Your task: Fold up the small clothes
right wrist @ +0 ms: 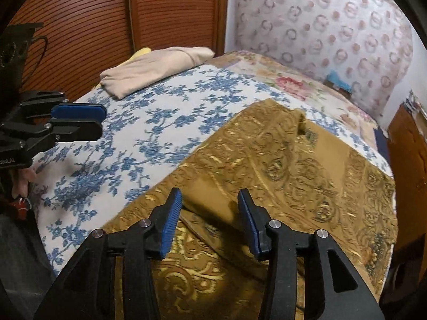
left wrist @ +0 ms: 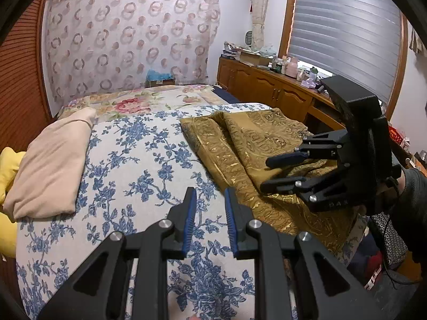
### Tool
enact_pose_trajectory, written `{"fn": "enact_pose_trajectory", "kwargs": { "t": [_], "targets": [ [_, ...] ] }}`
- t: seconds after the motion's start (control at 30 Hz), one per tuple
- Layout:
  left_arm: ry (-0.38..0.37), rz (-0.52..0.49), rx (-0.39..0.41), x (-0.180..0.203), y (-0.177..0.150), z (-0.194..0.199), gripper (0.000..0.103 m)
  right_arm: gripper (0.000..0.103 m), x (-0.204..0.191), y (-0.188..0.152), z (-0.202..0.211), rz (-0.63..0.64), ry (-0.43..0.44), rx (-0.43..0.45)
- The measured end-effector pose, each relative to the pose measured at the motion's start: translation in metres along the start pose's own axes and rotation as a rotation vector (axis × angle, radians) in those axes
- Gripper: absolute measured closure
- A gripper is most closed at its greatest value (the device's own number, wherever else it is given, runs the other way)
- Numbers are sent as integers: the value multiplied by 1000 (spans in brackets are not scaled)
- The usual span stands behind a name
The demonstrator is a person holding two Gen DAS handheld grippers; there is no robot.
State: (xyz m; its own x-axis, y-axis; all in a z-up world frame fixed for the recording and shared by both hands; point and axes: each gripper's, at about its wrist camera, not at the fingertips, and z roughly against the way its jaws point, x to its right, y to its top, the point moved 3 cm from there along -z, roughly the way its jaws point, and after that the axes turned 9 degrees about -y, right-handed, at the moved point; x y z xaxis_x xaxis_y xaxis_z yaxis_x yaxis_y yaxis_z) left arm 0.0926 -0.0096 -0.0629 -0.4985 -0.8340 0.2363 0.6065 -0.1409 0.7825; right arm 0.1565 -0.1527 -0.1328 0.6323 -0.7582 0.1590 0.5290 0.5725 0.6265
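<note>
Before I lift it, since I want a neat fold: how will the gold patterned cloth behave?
The gold patterned cloth already lies in soft folds and ridges, so it will probably droop limply. Its sheen hints it may slip between open fingers. It looks thin, likely light.

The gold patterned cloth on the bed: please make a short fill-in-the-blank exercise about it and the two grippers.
1. The gold patterned cloth lies on a bedspread printed with ____ flowers.
2. The right gripper hovers over the cloth with its jaws ____.
3. The left gripper holds ____.
4. The folded garment at the far side is ____ in colour.

Missing words: blue; open; nothing; beige
</note>
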Motion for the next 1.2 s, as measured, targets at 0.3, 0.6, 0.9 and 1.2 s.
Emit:
{"fn": "enact_pose_trajectory", "kwargs": {
  "t": [0.3, 0.6, 0.9, 1.2],
  "targets": [
    [-7, -3, -8, 0, -2, -2, 84, 59, 0, -8, -9, 4, -11, -56],
    [-10, -10, -8, 3, -3, -4, 84, 78, -4, -10, -6, 56, -19, -44],
    [-18, -27, -26, 9, -4, -10, 84, 94, 47, 15, 37, 23, -129, 79],
    [-34, -39, -37, 16, -5, -14, 84, 96, 152, 36, 47, -55, -395, 78]
  ]
}}
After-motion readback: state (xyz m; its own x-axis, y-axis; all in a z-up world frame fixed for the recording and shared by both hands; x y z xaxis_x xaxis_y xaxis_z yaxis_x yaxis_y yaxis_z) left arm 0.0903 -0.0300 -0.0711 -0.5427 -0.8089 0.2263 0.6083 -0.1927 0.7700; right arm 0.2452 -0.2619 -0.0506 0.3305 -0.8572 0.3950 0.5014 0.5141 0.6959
